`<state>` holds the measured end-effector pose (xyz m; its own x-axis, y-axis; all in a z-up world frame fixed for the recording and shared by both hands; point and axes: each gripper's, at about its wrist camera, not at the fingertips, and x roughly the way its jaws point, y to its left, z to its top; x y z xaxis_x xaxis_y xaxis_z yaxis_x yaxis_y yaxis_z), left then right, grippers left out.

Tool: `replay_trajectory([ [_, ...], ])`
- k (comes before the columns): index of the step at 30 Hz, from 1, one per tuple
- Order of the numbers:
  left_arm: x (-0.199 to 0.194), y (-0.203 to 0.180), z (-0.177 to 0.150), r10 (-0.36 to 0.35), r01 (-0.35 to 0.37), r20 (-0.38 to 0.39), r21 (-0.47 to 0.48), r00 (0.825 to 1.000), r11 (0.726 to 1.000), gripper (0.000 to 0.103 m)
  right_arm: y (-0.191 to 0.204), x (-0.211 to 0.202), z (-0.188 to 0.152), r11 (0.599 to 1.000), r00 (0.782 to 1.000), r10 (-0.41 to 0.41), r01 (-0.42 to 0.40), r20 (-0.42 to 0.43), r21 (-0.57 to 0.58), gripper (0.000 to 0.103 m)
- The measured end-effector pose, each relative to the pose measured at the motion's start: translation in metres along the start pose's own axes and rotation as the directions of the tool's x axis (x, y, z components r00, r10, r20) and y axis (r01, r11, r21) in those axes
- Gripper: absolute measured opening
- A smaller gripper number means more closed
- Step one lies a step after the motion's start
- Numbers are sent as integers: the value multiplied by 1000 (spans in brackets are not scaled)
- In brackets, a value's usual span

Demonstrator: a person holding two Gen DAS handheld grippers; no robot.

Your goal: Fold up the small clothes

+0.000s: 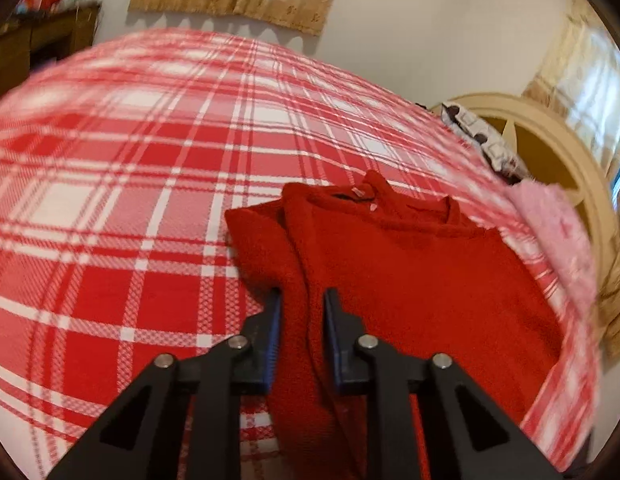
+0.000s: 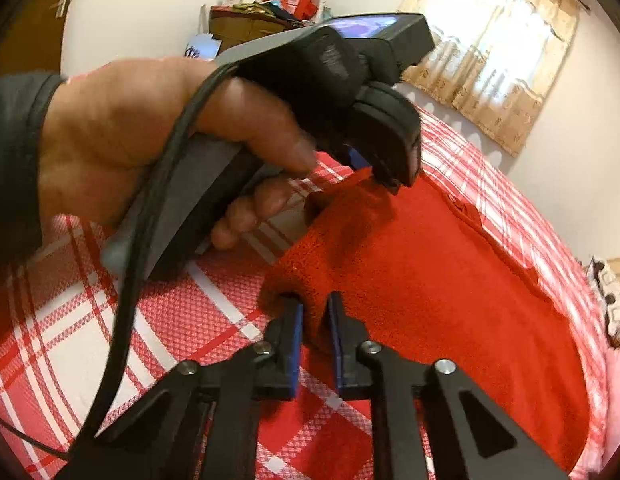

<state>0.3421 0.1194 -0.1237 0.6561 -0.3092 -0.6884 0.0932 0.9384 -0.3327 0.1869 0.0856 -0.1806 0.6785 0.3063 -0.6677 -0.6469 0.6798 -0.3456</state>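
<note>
A small red fleece top [image 1: 409, 264] lies on a red-and-white plaid bedspread [image 1: 130, 200], neckline far from me, left side folded over. My left gripper [image 1: 302, 300] is shut on the folded left edge of the top; red cloth fills the gap between its blue pads. In the right wrist view the same top [image 2: 449, 280] spreads to the right. My right gripper [image 2: 314, 308] is shut on a raised fold at the top's near left edge. The left gripper [image 2: 383, 176], held in a hand, pinches the same edge further along.
A pink fluffy cloth [image 1: 557, 232] and a patterned pillow [image 1: 481, 140] lie at the bed's right edge by a cream headboard [image 1: 549, 128]. A wooden cabinet [image 2: 250, 28] with clutter stands at the far wall. Curtained windows [image 2: 489, 52] are behind.
</note>
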Motion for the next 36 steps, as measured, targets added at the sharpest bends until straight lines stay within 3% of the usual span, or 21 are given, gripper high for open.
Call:
replay_trajectory([
  [23, -6, -14, 12, 38, -38, 18, 30, 999, 999, 16, -31, -17, -11, 991, 997, 31, -39, 68, 128, 7],
  [36, -26, -38, 33, -46, 48, 45, -48, 998, 998, 16, -60, -38, -22, 973, 992, 18, -45, 122, 227, 7],
])
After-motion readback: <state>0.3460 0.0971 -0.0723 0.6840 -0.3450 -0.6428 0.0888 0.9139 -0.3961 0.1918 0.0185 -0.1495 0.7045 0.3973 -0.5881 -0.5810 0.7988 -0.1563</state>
